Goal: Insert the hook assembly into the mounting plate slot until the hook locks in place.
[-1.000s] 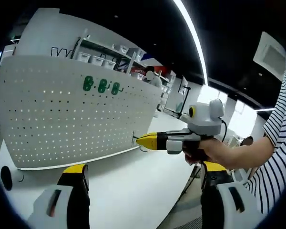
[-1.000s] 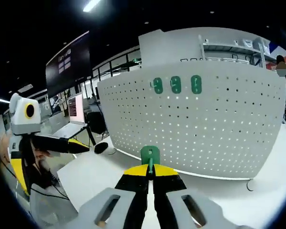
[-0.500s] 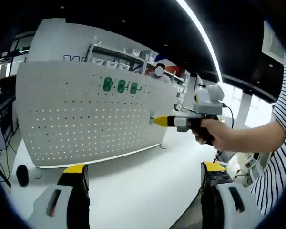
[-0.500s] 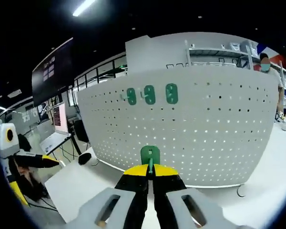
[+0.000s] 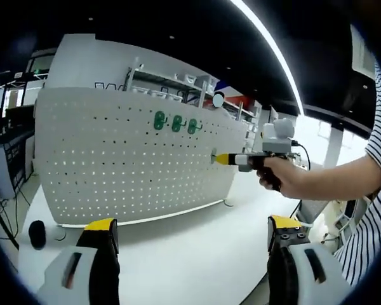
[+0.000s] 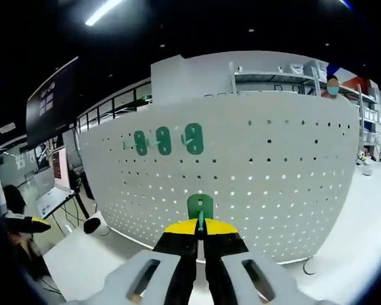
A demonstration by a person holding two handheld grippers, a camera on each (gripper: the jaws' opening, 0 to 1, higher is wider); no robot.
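Note:
A white perforated mounting plate [image 5: 127,159] [image 6: 273,184] stands upright on a white table [image 5: 178,254]. Three green hooks [image 5: 175,122] [image 6: 164,140] hang in a row near its top. My right gripper [image 6: 200,222] is shut on a fourth green hook [image 6: 200,206], held close in front of the plate's lower middle. In the left gripper view that right gripper [image 5: 221,158] comes in from the right in a person's hand, its yellow tips right at the plate's face. My left gripper [image 5: 187,232] is open with nothing between its jaws, well back from the plate.
A small black round object [image 5: 37,232] [image 6: 93,224] lies on the table by the plate's left foot. Shelving with bins [image 5: 171,79] rises behind the plate. A striped sleeve [image 5: 371,190] is at the right. A desk with a laptop [image 6: 54,197] stands at far left.
The right gripper has carried the green hook closer to the plate. The left gripper's view has shifted, with the plate now further right in it.

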